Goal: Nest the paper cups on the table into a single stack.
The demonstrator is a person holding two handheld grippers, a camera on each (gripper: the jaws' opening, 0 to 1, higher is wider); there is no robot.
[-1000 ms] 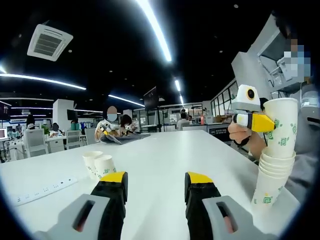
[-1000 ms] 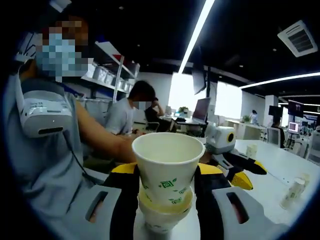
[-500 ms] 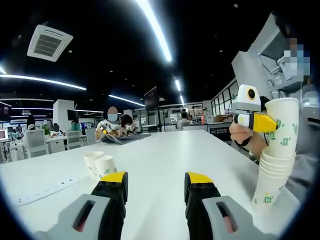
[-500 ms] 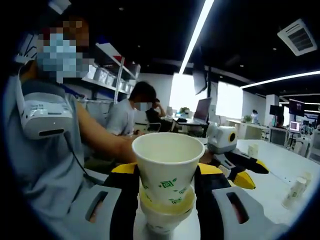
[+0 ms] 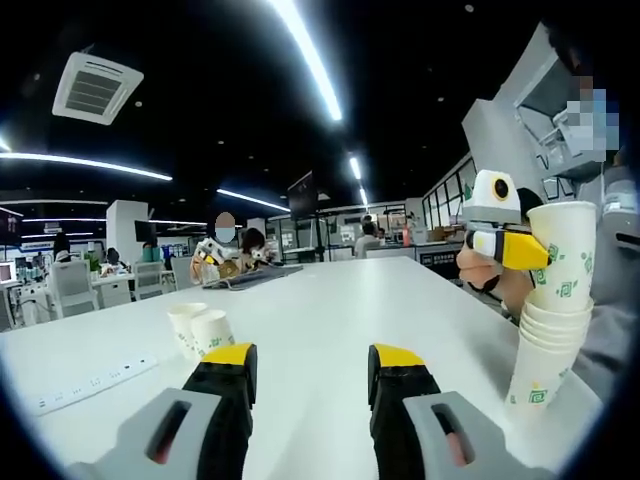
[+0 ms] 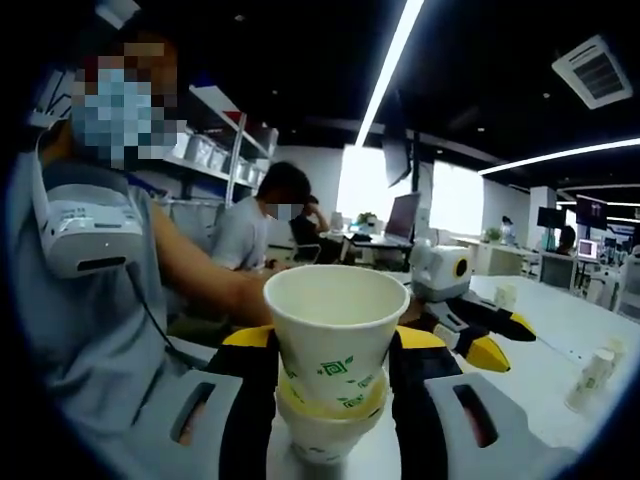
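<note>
The right hand-held gripper (image 6: pixel 330 365) clamps an upright white green-printed paper cup (image 6: pixel 335 325), mouth up, seated in the vertical cup stack (image 5: pixel 545 345). The left hand-held gripper (image 5: pixel 312 385) hangs open and empty over the white worktop (image 5: pixel 330 310), with two loose upright cups (image 5: pixel 200 328) beyond.

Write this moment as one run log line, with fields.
right gripper: shut on top cup | stack: top cup partly nested | left gripper: open | loose cups: on table

The cup stack (image 6: pixel 325 440) is cut off at 6 o'clock, its base hidden. Two far cups (image 6: pixel 592 378) at 3 o'clock are blurred.
</note>
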